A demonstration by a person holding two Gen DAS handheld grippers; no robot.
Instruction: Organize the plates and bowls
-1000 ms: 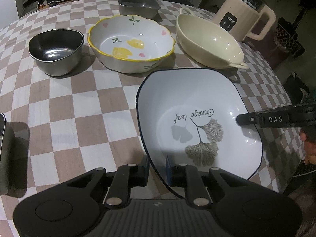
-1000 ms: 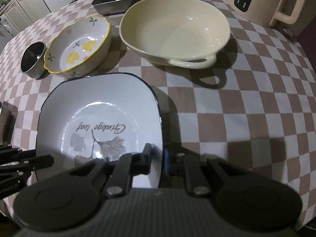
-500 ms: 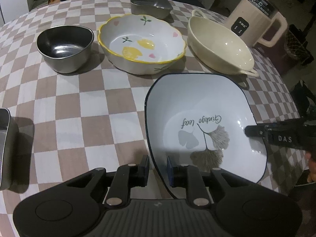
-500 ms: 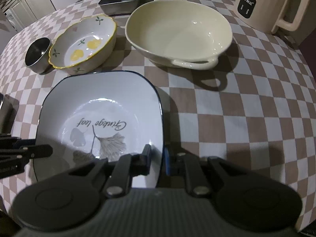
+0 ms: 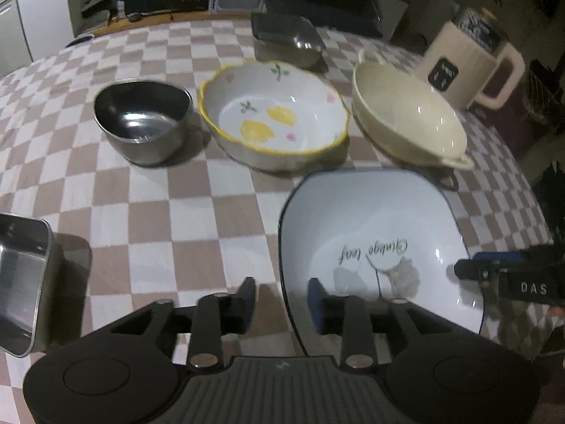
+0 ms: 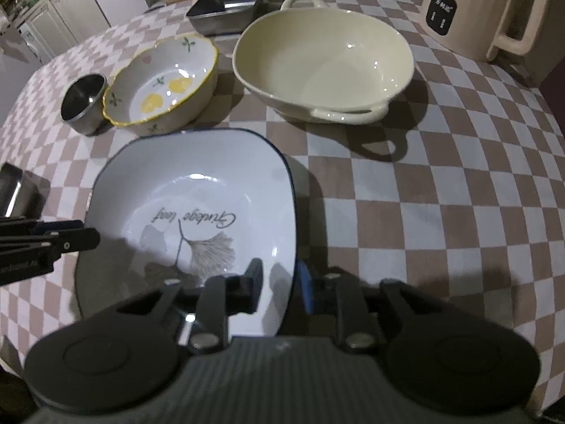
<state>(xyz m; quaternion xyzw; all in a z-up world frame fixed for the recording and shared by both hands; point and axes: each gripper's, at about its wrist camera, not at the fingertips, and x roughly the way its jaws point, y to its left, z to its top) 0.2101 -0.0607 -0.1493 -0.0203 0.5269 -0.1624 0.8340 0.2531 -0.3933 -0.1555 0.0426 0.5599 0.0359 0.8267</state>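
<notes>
The left gripper (image 5: 281,298) stands released, its fingers astride the near rim of the square plate (image 5: 374,226) on the checked tablecloth (image 5: 197,212). The right gripper (image 6: 280,289) also straddles the rim, parted. Only the left view shows the steel tray (image 5: 19,275). Farther off sit the steel bowl (image 5: 143,118), lemon bowl (image 5: 273,115), cream bowl (image 6: 323,60), metal tin (image 6: 227,9) and kettle (image 6: 480,7).

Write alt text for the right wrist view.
The right gripper straddles the near right rim of a square white plate with a ginkgo leaf print, jaws apart. Beyond it on the checkered tablecloth sit a cream bowl and a lemon-patterned bowl.
</notes>
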